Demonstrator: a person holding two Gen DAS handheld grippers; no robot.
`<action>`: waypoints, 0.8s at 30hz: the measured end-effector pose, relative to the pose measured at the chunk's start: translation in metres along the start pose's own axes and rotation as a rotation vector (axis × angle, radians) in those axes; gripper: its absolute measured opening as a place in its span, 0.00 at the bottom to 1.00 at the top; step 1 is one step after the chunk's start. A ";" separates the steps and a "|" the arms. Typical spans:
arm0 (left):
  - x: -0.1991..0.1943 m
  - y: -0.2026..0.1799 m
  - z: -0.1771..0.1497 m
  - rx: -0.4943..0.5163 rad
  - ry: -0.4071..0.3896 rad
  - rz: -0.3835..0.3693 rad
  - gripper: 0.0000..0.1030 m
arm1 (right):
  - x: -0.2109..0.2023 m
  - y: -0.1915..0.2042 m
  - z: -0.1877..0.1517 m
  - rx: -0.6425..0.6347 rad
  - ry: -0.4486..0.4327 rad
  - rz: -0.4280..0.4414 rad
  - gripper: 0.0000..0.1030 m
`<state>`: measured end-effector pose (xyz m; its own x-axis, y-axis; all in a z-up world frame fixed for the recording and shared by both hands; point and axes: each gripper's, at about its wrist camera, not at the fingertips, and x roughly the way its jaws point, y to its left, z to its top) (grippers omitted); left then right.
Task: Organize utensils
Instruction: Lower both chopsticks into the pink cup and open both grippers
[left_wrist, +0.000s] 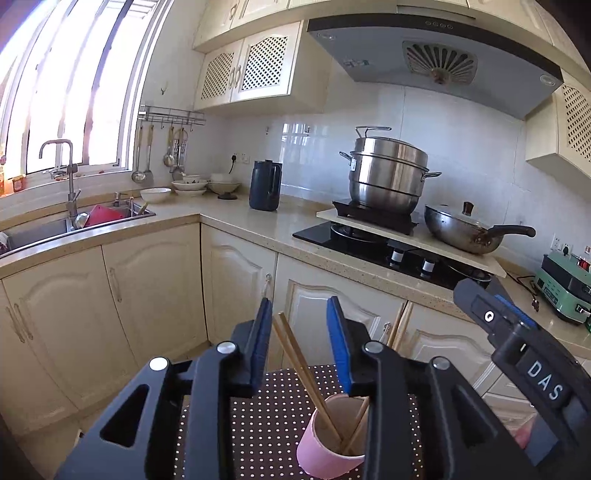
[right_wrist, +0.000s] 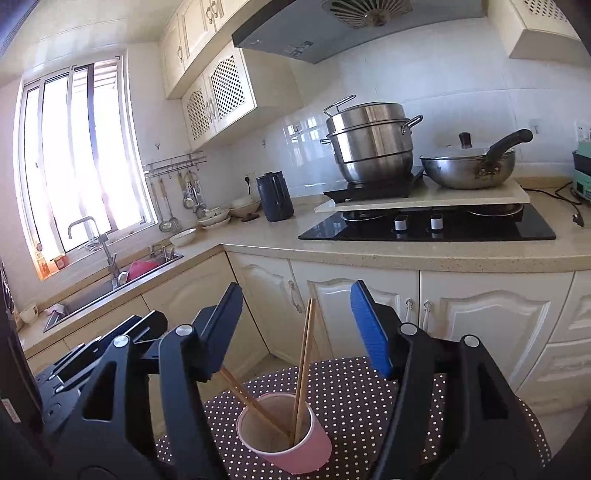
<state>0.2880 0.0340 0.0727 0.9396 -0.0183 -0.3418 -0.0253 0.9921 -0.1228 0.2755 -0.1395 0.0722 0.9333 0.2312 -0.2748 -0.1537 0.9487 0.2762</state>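
your left gripper's own fingers cover the right side of the pink cup, and its base sits hidden against the bottom edge. the right-hand chopstick pair vanishes behind a finger midway (only both ends show). from your right wrist, the left gripper is mostly masked. the sink's contents are too small to tell.
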 end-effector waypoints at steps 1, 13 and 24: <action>-0.003 0.001 0.001 0.002 -0.004 0.003 0.30 | -0.003 0.000 0.000 -0.002 -0.002 -0.003 0.59; -0.047 -0.004 0.006 0.032 -0.073 0.008 0.33 | -0.034 0.003 -0.002 -0.014 0.007 -0.022 0.75; -0.087 -0.011 -0.015 0.077 -0.070 -0.038 0.51 | -0.078 -0.003 -0.026 -0.040 0.009 -0.009 0.89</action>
<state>0.2016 0.0231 0.0896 0.9610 -0.0497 -0.2720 0.0342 0.9975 -0.0615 0.1951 -0.1551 0.0686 0.9319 0.2242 -0.2853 -0.1581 0.9586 0.2368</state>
